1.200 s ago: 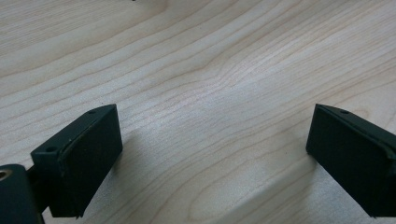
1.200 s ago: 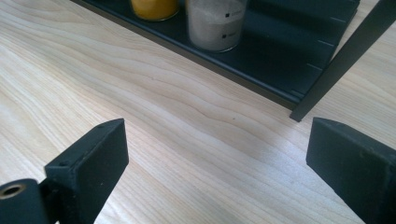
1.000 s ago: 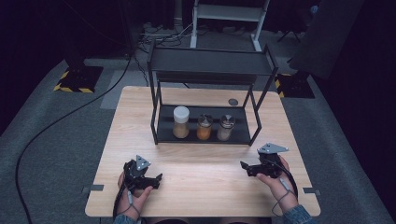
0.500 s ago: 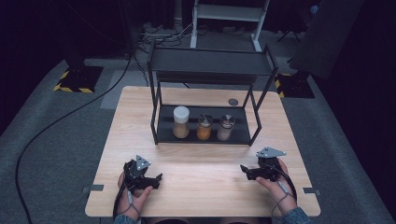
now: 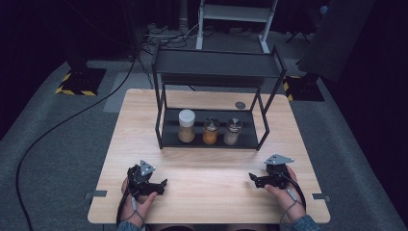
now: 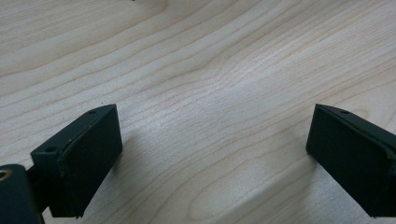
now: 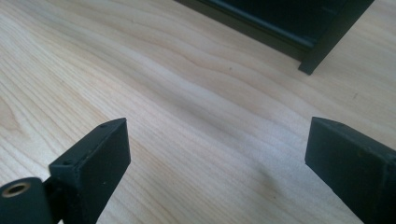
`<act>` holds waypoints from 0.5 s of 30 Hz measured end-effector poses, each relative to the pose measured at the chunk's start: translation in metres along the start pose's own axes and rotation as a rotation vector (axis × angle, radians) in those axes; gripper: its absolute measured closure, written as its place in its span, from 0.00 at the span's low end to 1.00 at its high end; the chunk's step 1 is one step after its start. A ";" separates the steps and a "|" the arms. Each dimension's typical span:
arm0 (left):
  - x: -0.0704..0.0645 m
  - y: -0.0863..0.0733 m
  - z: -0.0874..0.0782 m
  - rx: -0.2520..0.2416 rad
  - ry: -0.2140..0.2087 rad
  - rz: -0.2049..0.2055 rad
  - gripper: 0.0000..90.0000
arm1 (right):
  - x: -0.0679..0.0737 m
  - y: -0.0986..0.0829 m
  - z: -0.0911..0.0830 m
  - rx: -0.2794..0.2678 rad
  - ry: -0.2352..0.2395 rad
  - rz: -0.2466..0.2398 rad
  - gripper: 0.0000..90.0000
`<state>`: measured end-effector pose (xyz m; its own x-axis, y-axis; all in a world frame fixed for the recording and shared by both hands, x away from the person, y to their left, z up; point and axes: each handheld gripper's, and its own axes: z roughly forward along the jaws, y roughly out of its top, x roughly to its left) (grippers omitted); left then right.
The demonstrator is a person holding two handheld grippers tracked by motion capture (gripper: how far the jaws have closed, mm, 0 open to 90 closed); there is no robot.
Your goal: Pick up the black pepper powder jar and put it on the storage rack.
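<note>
Both hand-held black grippers, left gripper [image 5: 162, 184] and right gripper [image 5: 253, 178], rest low on the pale wooden table [image 5: 211, 192] with jaws spread wide and empty, well short of the black metal two-tier rack [image 5: 216, 77] holding three small jars [image 5: 208, 129].

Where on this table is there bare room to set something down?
The widest bare patch is the wooden table between the left gripper and right gripper, in front of the black rack. Narrower strips run beside the rack. Its lower shelf is crowded centrally by three jars; both its ends are bare.
</note>
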<state>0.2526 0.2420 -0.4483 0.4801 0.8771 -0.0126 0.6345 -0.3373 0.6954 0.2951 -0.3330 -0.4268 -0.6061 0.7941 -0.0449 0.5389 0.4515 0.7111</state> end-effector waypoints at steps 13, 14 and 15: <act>0.000 0.000 0.000 0.000 0.000 0.000 0.04 | -0.005 -0.008 0.008 0.034 0.016 0.034 0.06; 0.000 0.000 0.000 0.000 0.000 0.000 0.04 | -0.005 -0.010 0.009 0.033 0.016 0.036 0.04; 0.000 0.000 0.000 0.000 0.000 0.000 0.04 | -0.005 -0.014 0.010 0.018 0.016 0.037 0.03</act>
<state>0.2526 0.2420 -0.4483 0.4801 0.8771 -0.0126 0.6345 -0.3373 0.6955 0.2967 -0.3395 -0.4433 -0.5946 0.8040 -0.0077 0.5717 0.4295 0.6990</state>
